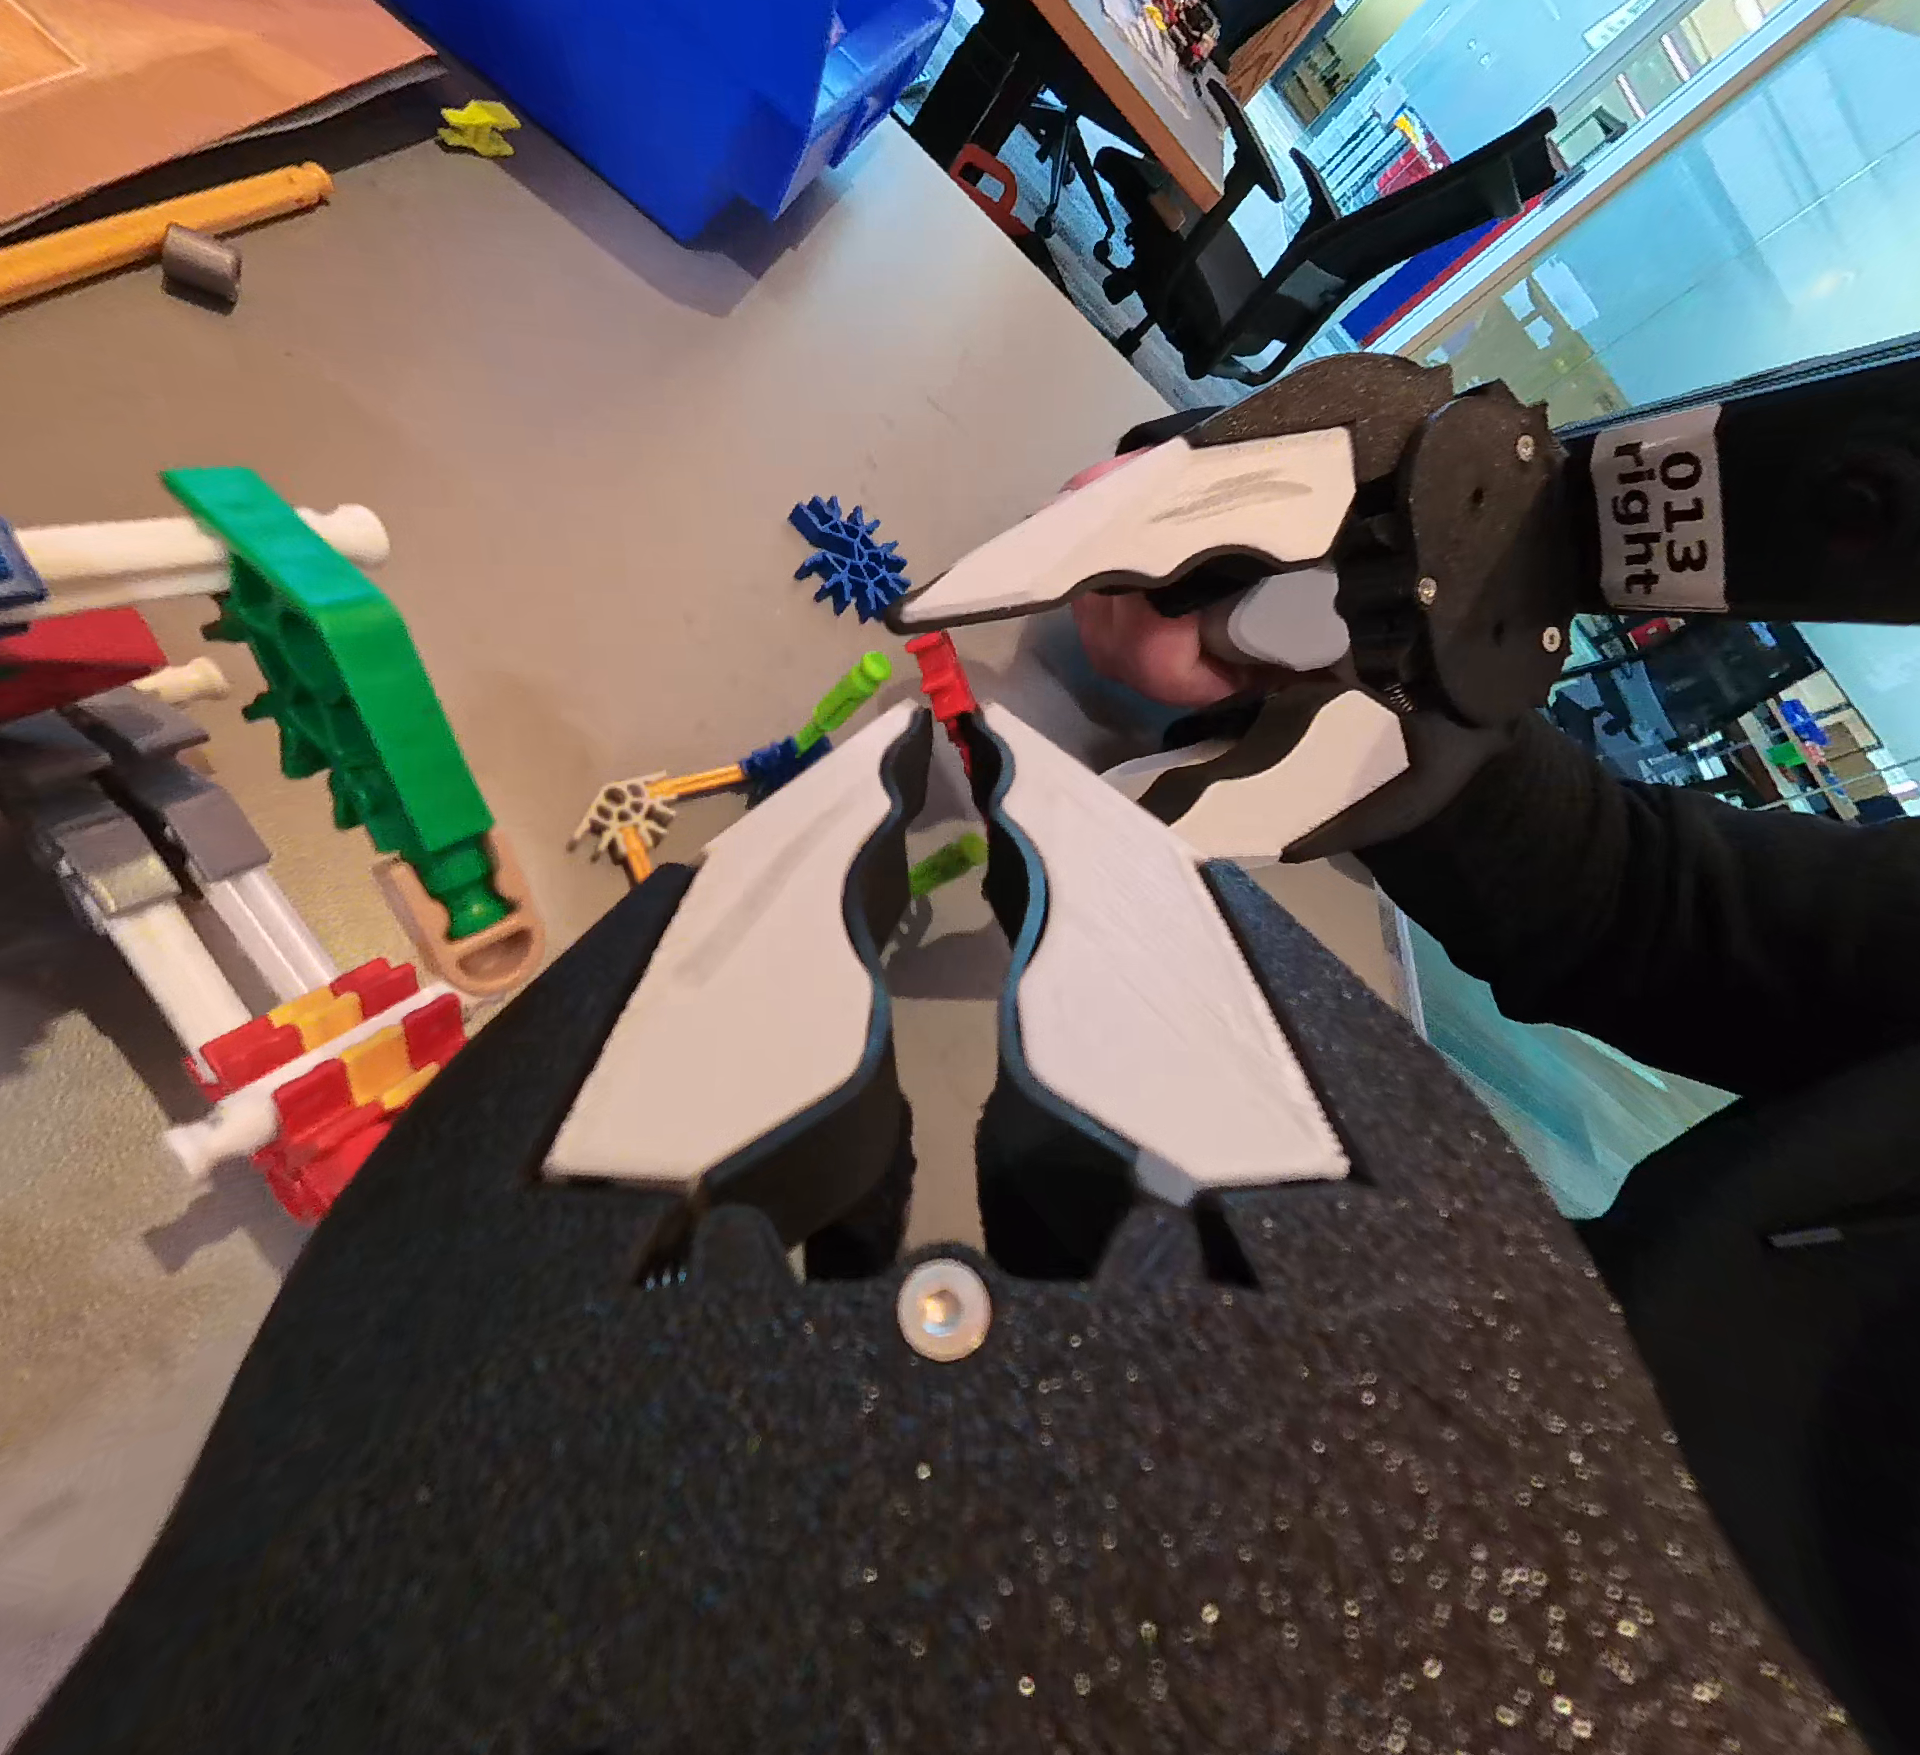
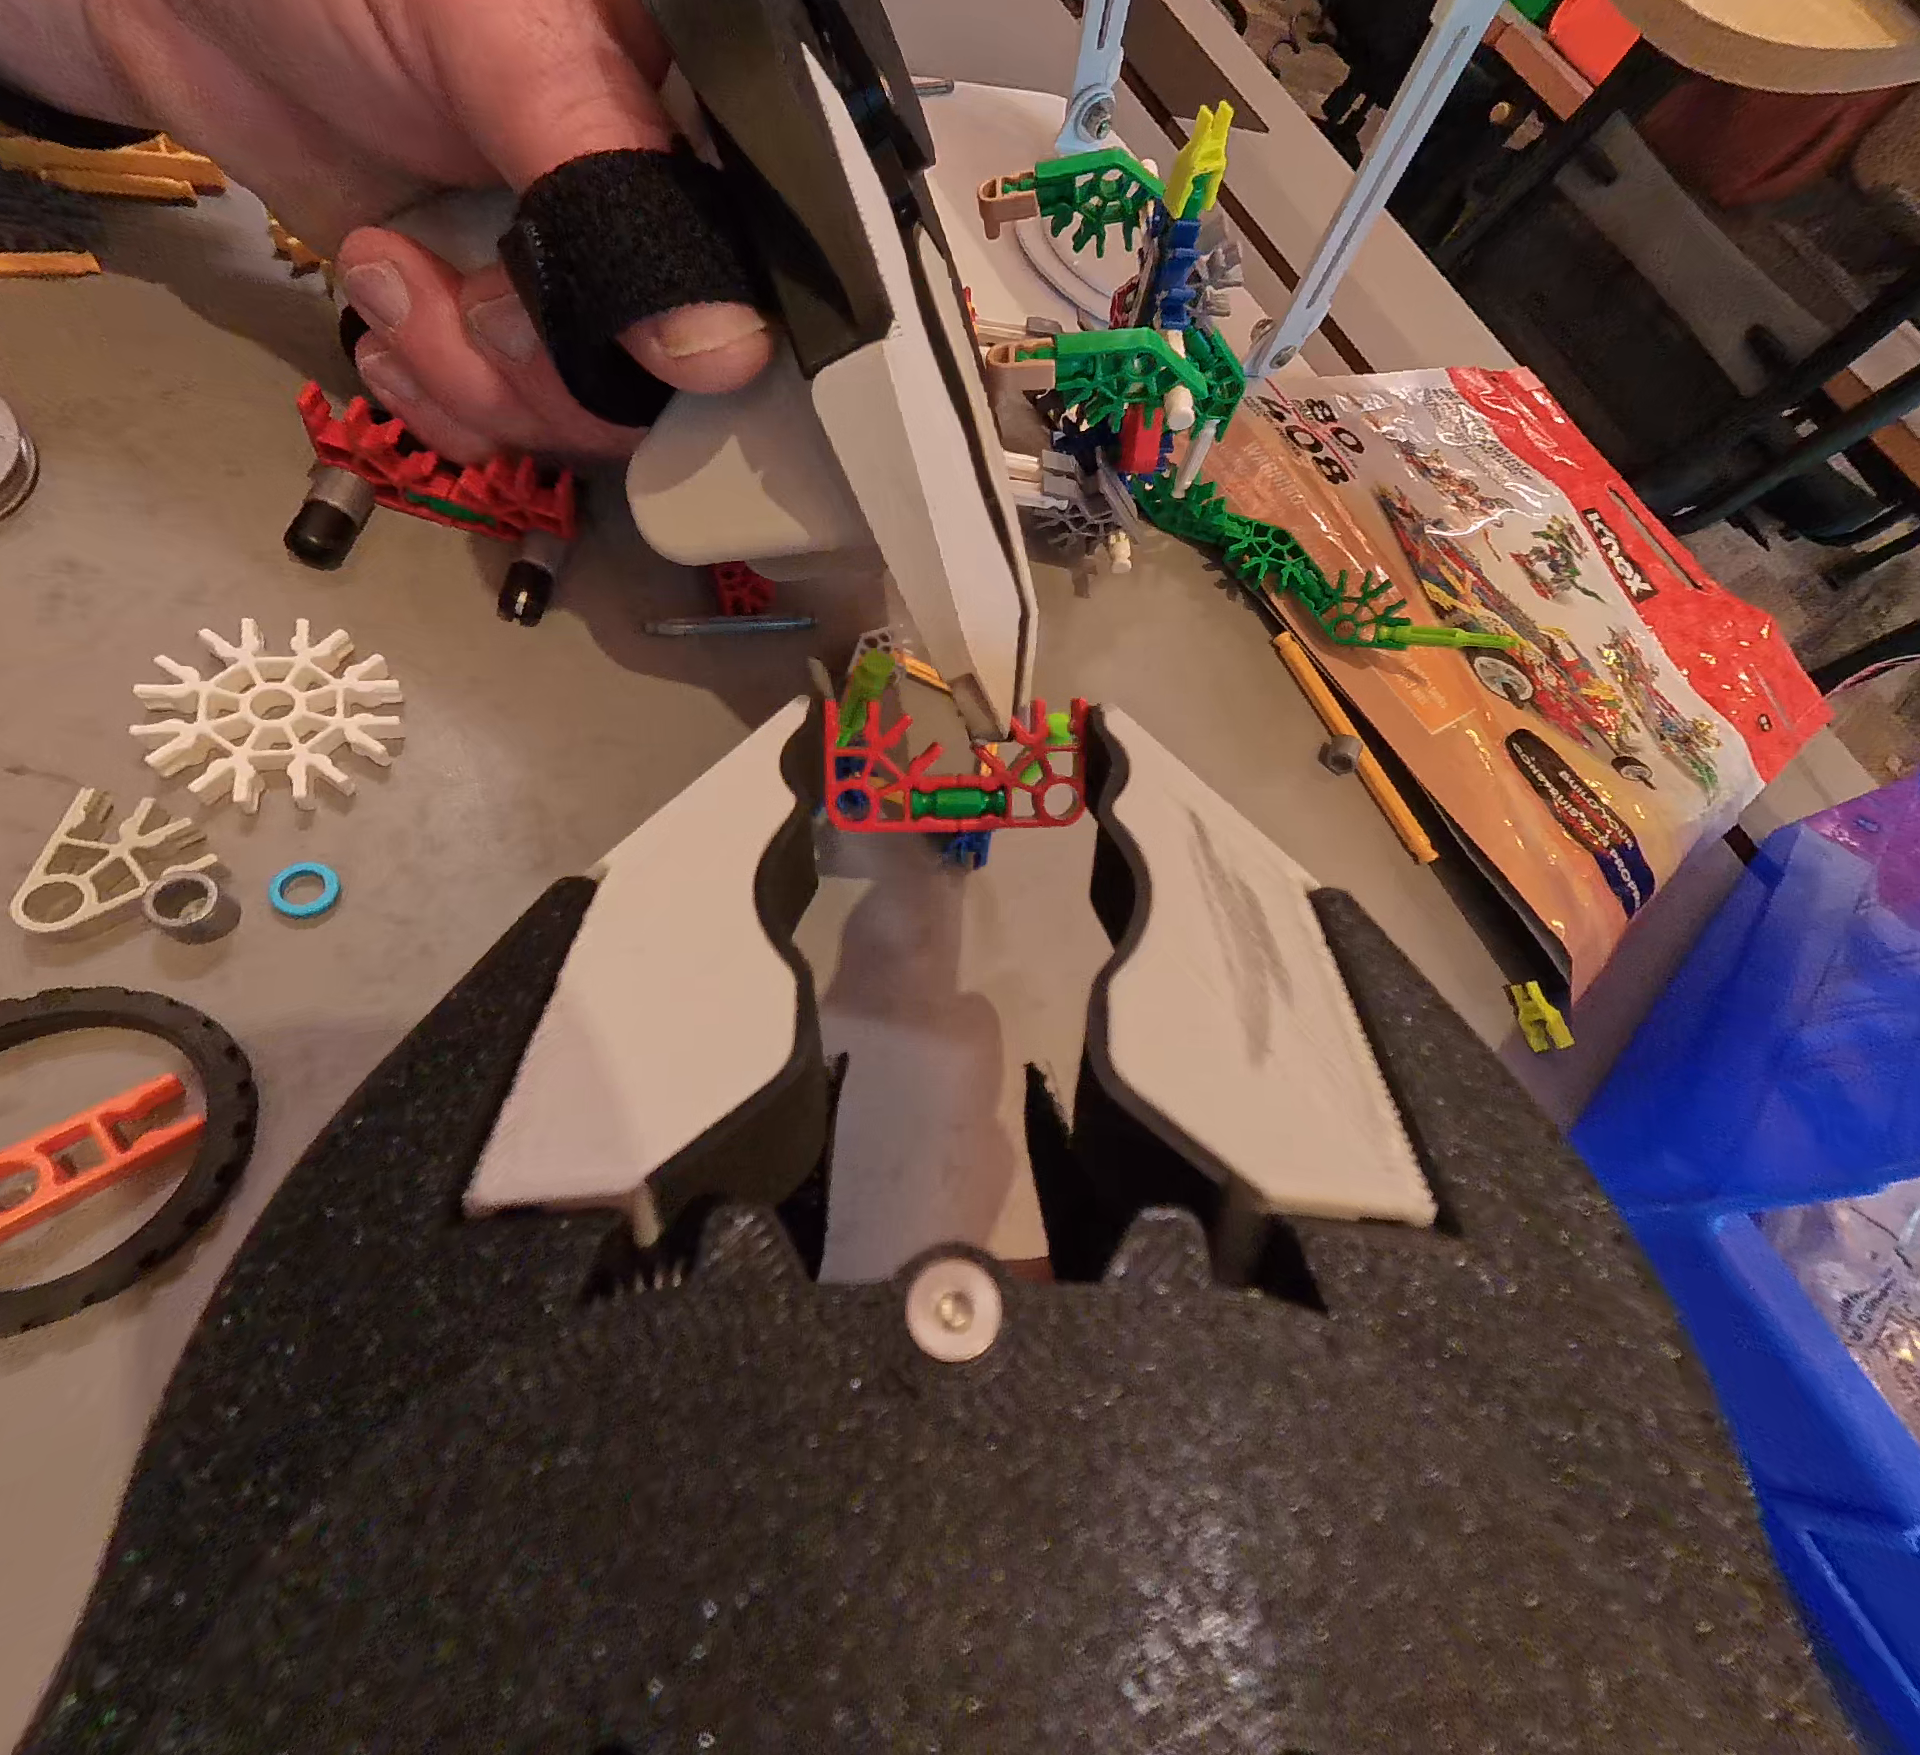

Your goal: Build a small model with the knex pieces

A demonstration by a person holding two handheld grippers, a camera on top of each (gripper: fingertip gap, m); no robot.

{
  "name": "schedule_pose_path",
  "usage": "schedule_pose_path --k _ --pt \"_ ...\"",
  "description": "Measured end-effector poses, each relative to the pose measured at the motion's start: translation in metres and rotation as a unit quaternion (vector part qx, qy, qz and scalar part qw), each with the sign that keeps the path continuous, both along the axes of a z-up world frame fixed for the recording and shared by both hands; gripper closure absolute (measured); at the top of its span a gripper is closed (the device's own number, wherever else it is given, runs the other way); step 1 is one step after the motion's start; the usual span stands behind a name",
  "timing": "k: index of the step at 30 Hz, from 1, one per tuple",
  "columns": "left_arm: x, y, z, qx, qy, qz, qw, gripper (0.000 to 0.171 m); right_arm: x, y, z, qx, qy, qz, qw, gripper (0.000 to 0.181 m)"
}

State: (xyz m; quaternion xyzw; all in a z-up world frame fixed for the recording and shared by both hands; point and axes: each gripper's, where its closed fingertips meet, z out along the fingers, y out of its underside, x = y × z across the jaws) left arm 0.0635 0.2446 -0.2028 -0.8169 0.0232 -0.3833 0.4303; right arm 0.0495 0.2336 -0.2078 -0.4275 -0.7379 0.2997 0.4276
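A flat red connector (image 2: 956, 786) with a green rod clipped in it and blue and lime pieces behind it hangs just above the grey table (image 2: 540, 770). My left gripper (image 1: 951, 713) is shut on its edge; in the right wrist view it (image 2: 997, 718) comes down from above. My right gripper (image 2: 951, 723) has a fingertip against each end of the red connector. In the left wrist view the right gripper (image 1: 1013, 697) comes in from the right, and the red connector (image 1: 940, 666) shows edge-on.
A green-and-blue rod model (image 2: 1143, 375) stands behind, beside a toy bag (image 2: 1538, 625). A blue bin (image 2: 1787, 1030) is at the right. A white snowflake connector (image 2: 268, 713), a black tyre ring (image 2: 223, 1144) and a red wheeled part (image 2: 436, 479) lie left. A blue connector (image 1: 850, 559) lies near the table edge. My two grippers' fingertips are within a few centimetres of each other. The white snowflake connector (image 2: 268, 713) lies around 10 cm away from my right fingertips.
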Motion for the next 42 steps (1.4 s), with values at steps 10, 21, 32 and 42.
schedule_pose_path --k 10,21,32,42 --pt "0.0 0.0 0.002 0.012 0.009 -0.002 1.0 0.161 -0.001 -0.001 0.002 0.02 0.008 -0.002 1.0 0.132" --pt "0.0 0.0 0.012 0.05 0.019 -0.004 0.999 0.17 -0.001 -0.001 0.012 0.061 0.038 -0.008 0.997 0.132" --pt "0.0 0.003 0.02 0.075 0.026 0.006 0.997 0.156 -0.001 0.001 0.02 0.078 0.058 -0.017 0.995 0.132" --pt "0.003 0.003 0.024 0.091 0.038 0.002 0.995 0.165 -0.003 -0.005 0.022 0.111 0.065 -0.013 0.992 0.132"
